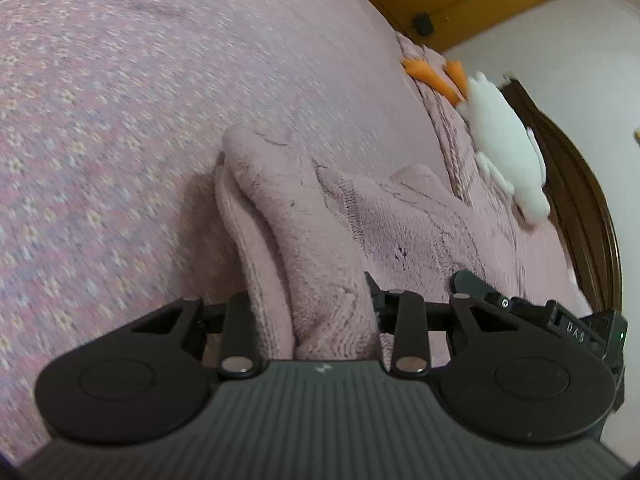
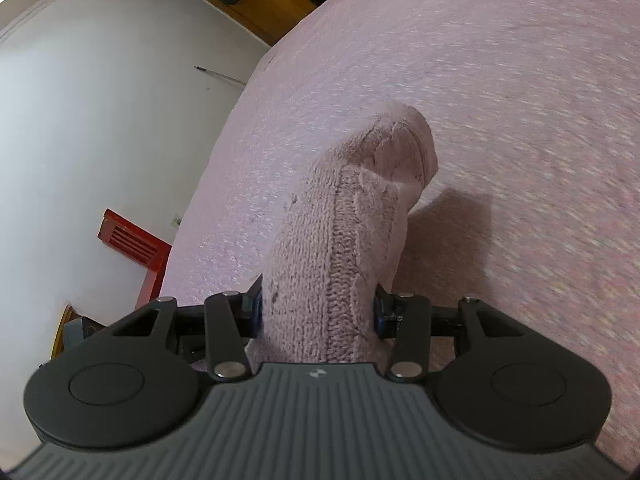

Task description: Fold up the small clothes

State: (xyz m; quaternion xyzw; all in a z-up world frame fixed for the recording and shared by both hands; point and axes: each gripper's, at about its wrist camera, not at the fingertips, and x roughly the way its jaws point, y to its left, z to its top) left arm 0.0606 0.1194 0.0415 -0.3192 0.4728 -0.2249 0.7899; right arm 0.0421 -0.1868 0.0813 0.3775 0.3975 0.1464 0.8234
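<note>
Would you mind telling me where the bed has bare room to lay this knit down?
The bedspread lies bare left of the pink knit. It is crowded toward the headboard, where the white plush lies.

One pink cable-knit garment (image 1: pixel 320 240), one white plush toy (image 1: pixel 508 148) at two o'clock, and two black grippers: left gripper (image 1: pixel 316 312), right gripper (image 2: pixel 318 308).

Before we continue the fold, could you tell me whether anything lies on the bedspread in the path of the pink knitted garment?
Nothing visible does. Both the left gripper and right gripper already clamp the pink knitted garment; the bedspread ahead is bare. The white plush toy lies off by the headboard.
</note>
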